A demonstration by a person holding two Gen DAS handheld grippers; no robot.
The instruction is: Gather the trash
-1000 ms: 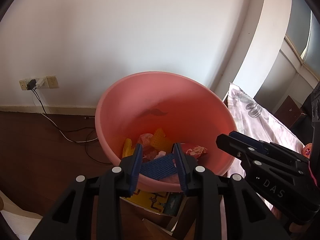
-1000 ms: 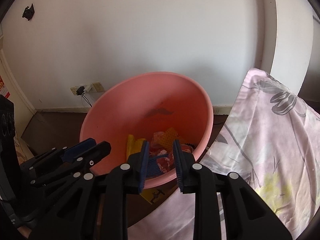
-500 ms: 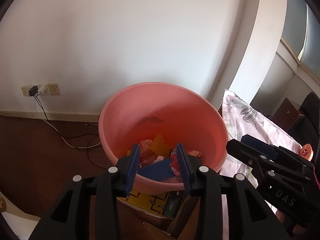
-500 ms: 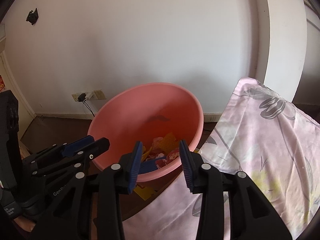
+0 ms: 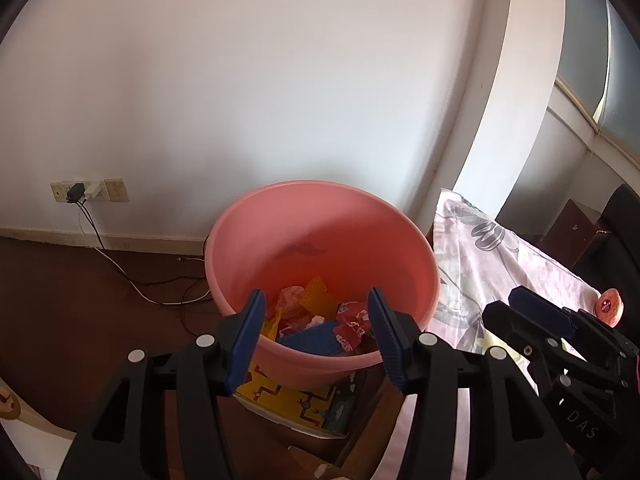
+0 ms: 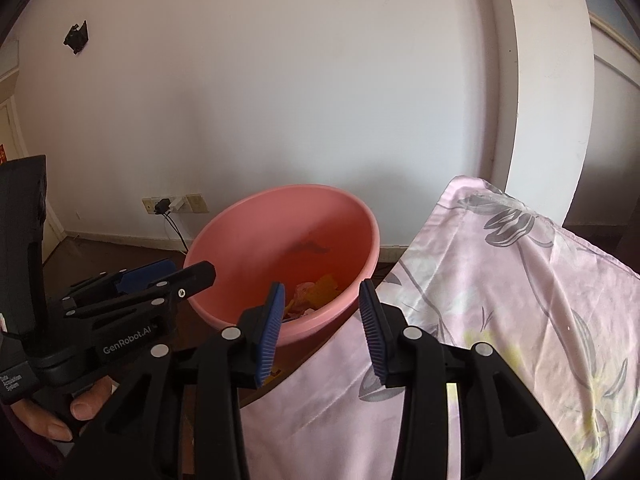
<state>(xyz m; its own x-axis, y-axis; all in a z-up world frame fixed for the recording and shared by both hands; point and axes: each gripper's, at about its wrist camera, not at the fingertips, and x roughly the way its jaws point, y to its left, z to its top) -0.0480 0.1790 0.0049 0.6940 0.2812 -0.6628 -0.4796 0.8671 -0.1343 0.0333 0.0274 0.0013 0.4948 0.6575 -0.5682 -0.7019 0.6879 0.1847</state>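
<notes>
A pink plastic basin (image 5: pixel 320 224) holds several crumpled wrappers, among them a blue wrapper (image 5: pixel 310 338), red ones (image 5: pixel 352 322) and yellow ones (image 5: pixel 318 300). My left gripper (image 5: pixel 316 338) is open and empty, just short of the basin's near rim. My right gripper (image 6: pixel 322 326) is open and empty, over the basin's right rim (image 6: pixel 344 300) and the cloth edge. The right gripper also shows in the left wrist view (image 5: pixel 540 320), and the left one in the right wrist view (image 6: pixel 160 276).
A pink flowered cloth (image 6: pixel 520 300) covers the table to the right of the basin. A small orange item (image 5: pixel 610 306) lies on it far right. A yellow printed box (image 5: pixel 288 404) sits under the basin. Wall sockets and cables (image 5: pixel 88 192) lie left on the dark floor.
Both grippers have opened wide and drawn back from the basin. The blue wrapper that my left gripper held now lies in the basin.
</notes>
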